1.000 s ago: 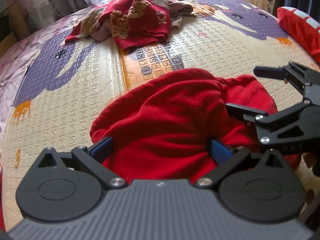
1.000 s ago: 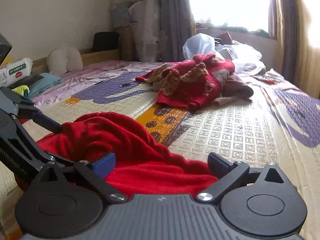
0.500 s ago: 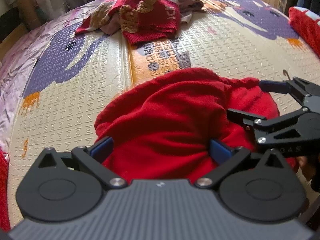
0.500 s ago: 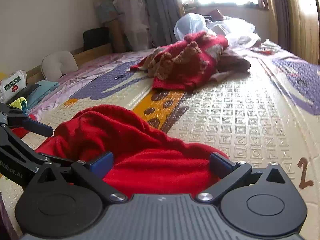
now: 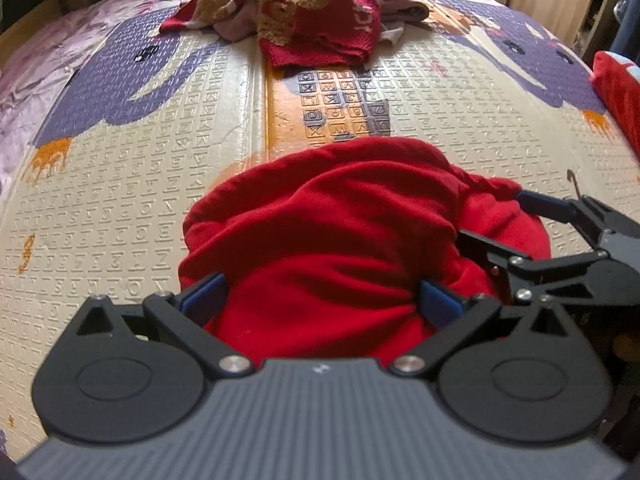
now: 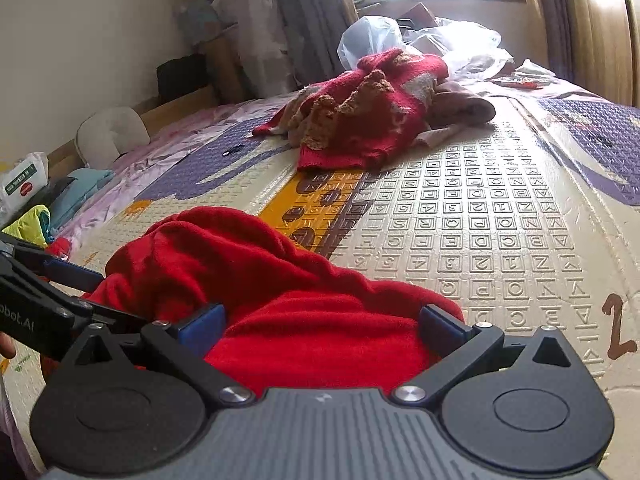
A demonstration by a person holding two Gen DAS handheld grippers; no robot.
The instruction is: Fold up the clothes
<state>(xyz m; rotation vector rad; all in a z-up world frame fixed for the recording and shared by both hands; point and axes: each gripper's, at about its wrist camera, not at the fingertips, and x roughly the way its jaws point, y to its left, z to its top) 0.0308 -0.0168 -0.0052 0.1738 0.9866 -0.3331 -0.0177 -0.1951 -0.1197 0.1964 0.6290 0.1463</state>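
A plain red garment (image 5: 328, 232) lies bunched in a heap on the letter-patterned foam mat (image 5: 120, 200). My left gripper (image 5: 320, 298) stands open at its near edge, and red cloth fills the gap between the blue pads (image 5: 204, 294). In the left wrist view my right gripper (image 5: 492, 216) reaches in from the right, open, its fingers straddling a fold. In the right wrist view the red garment (image 6: 240, 272) bulges between the wide jaws of the right gripper (image 6: 322, 322). The left gripper (image 6: 116, 296) comes in from the left there, open against the heap.
A dark red knit sweater with tan trim (image 5: 320, 12) lies crumpled over other clothes at the far end of the mat. Plastic bags (image 6: 400, 40) sit behind it by the window. A red cushion (image 5: 616, 92) lies at the right edge, a wipes pack (image 6: 24, 180) at the left.
Both grippers have sunk toward the mat and tilted down, with the right one lower beside the heap. The red garment sits flatter. Both jaws have stayed wide.
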